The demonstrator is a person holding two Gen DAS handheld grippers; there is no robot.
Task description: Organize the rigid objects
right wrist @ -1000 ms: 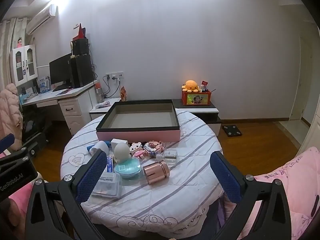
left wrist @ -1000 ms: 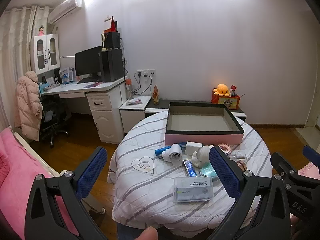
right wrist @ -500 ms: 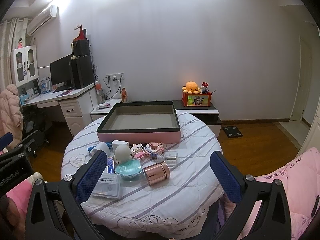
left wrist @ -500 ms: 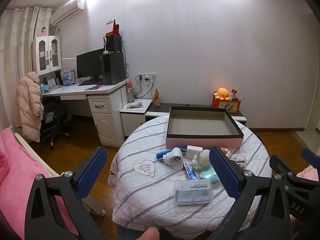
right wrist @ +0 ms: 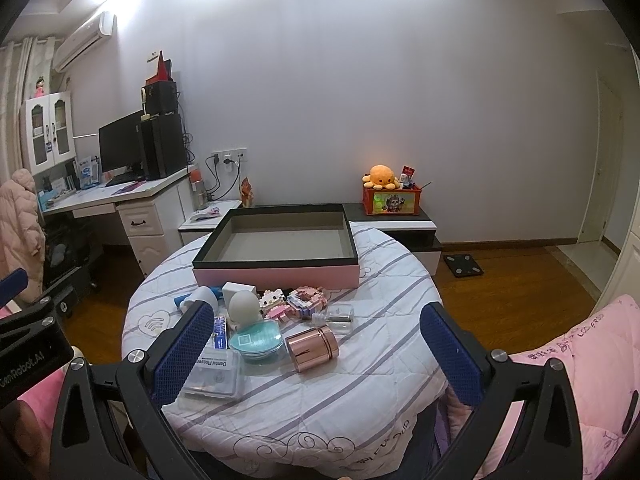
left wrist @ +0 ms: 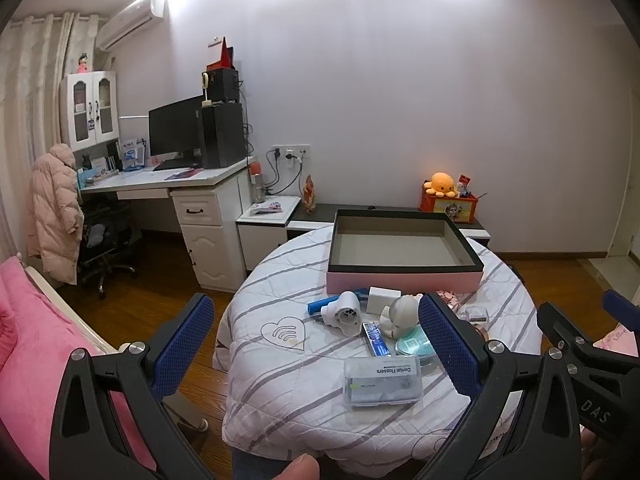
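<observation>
A pink box with a black rim (left wrist: 404, 278) (right wrist: 276, 274) stands open and empty at the back of the round table (left wrist: 280, 380) (right wrist: 360, 392). In front of it lie a dental flosser case (left wrist: 383, 380) (right wrist: 214, 374), a white plug adapter (left wrist: 344, 314), a white round device (right wrist: 242, 306), a teal dish (right wrist: 256, 338), a rose-gold canister (right wrist: 314, 348), pink block toys (right wrist: 296, 302) and a clear jar (right wrist: 340, 314). My left gripper (left wrist: 316, 352) and right gripper (right wrist: 316, 358) are open and empty, held short of the table's near edge.
A white desk (left wrist: 188, 184) with a monitor and a computer tower stands at the left. A low cabinet (right wrist: 392, 220) with an orange plush is behind the table. Pink bedding (left wrist: 28, 340) (right wrist: 580, 360) lies at both sides. The floor is wood.
Both views have tilted up slightly, so the table sits a little lower and farther in frame. Nothing on the table has moved. Both grippers stay open.
</observation>
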